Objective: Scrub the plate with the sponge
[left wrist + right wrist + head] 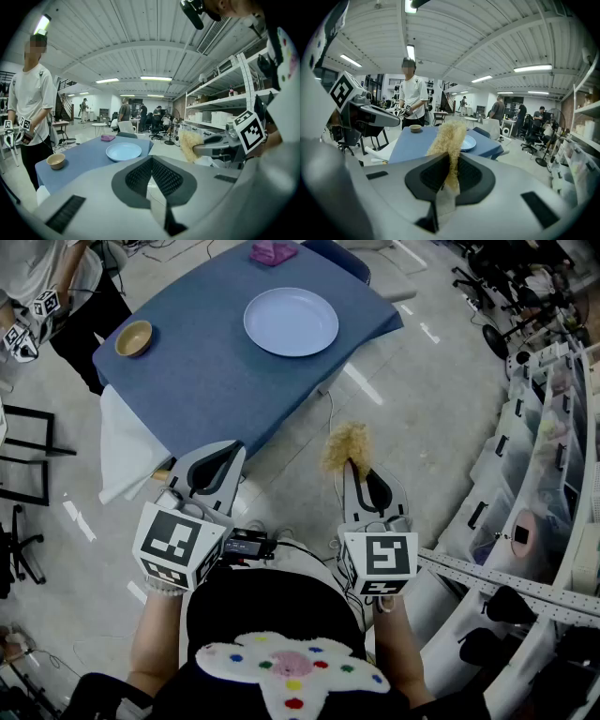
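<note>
The sponge (348, 444) is pinched in the right tongs (357, 472), ready for scrubbing; the left tongs (223, 457) are closed and empty. The plate (291, 322) lies on the desk (206, 390), well apart, not yet reached.

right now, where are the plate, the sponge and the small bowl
plate (291, 322), head view, on its flat middle
sponge (348, 446), head view, on the middle of its fluffy tan tuft
small bowl (133, 338), head view, on its inside

Blue-covered table (206, 381), pale plate (291, 322) near middle, small bowl (134, 337), pink cloth (273, 252) at far edge
</note>
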The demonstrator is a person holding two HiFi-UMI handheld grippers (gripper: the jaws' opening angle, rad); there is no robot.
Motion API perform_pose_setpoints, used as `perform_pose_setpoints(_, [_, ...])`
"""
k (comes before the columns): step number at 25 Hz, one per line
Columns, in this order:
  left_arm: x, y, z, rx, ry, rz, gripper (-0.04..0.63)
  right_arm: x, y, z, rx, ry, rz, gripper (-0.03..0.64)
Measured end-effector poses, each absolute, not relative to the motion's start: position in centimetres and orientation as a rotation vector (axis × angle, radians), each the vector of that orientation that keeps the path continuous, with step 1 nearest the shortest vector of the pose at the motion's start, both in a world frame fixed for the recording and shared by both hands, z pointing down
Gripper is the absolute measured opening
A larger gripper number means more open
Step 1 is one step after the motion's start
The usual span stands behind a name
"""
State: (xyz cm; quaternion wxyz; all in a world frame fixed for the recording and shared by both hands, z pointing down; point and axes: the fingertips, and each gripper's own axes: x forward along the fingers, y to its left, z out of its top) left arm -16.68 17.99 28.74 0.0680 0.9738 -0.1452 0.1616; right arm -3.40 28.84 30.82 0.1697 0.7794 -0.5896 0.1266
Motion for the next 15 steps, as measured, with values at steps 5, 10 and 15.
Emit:
perform_pose_setpoints(5, [-16.61, 17.78, 29.02, 2.926, -0.439, 0.489, 0.011, -3.25, 28.66, 31.01, 2.211, -1.675, 0.362, 0.04])
perform_pose_setpoints(10, [-16.43, 18.17, 29.01, 2.93, -0.443, 0.493, 0.011, -3.02, 29.01, 30.97, 2.212, -1.679, 0.358, 0.04])
perform_pose_setpoints(15, [-16.77, 18.34, 29.64, 2.909, -0.48, 0.506, 0.011, -2.9, 29.34, 31.14, 2.223, -1.69, 0.374, 0.04])
